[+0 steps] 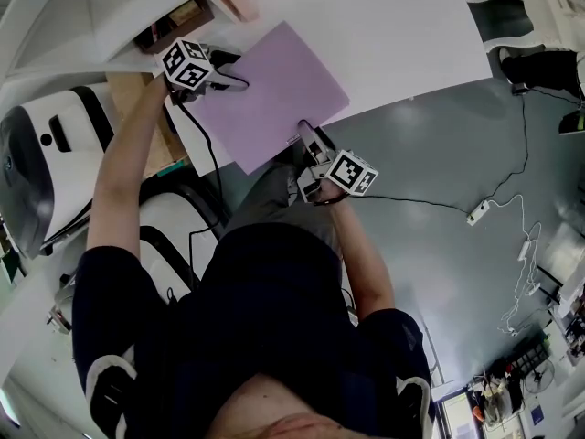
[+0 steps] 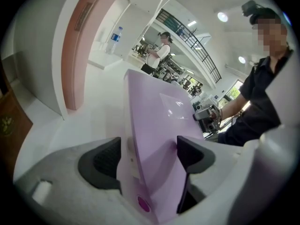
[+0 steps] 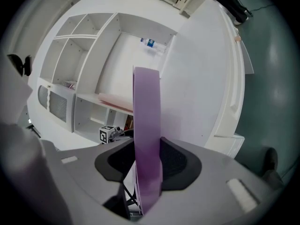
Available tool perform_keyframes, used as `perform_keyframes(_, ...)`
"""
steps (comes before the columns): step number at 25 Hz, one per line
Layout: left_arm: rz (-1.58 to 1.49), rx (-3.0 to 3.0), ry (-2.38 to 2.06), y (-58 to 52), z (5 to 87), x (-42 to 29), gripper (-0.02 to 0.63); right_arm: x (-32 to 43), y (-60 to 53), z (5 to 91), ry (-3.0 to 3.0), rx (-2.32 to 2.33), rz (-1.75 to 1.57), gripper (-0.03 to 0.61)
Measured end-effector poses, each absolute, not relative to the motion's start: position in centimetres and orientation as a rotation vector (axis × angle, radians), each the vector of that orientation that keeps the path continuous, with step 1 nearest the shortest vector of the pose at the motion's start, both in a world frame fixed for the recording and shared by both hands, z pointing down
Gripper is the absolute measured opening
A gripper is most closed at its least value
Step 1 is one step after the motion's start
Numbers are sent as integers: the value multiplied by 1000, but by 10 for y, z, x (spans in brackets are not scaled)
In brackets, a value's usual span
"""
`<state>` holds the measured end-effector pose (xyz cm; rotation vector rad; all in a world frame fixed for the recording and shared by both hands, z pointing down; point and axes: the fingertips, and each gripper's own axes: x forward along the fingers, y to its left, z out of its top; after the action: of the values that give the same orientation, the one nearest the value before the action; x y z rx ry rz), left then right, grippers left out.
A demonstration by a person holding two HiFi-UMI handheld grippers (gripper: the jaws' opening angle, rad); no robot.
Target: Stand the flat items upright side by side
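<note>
The right gripper (image 3: 147, 161) is found clamped on the near edge of the purple document folder (image 1: 270, 94), with both pads pressed against the sheet. The left gripper (image 2: 149, 153) is set on the far corner, beside the snap button (image 2: 143, 203). Its jaws stand wide and the folder's spread leaves fill the gap, so this hold is judged light. The folder is carried between the two grippers over the corner of the white table (image 1: 402, 35) and partly beyond its edge. It is close in front of the white shelf unit (image 3: 93, 55), where a pink flat item (image 2: 77, 46) is already lodged. Three risks are noted. The far corner may slip from the wide left jaws when the folder is tipped upright. The thin sheet may bow or twist if the two grippers are turned unequally. The pink item may be knocked when the folder is brought in beside it. The left arm is stretched forward toward the shelf unit. The right forearm is bent close to the body, with its gripper directed along the folder toward the shelves.
</note>
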<state>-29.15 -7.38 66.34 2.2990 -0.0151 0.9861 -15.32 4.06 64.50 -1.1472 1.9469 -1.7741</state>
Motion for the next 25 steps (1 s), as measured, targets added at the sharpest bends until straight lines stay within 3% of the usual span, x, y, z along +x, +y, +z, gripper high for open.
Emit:
perform_keyframes(14,806,2470,-289,-89,612,-287,382,-124,26,600,2102,-1231,-1639,152)
perform_keyframes(25,715,2607,-565,-90,567,-292,281,-100,17,560,2226,-1333,-1474,152)
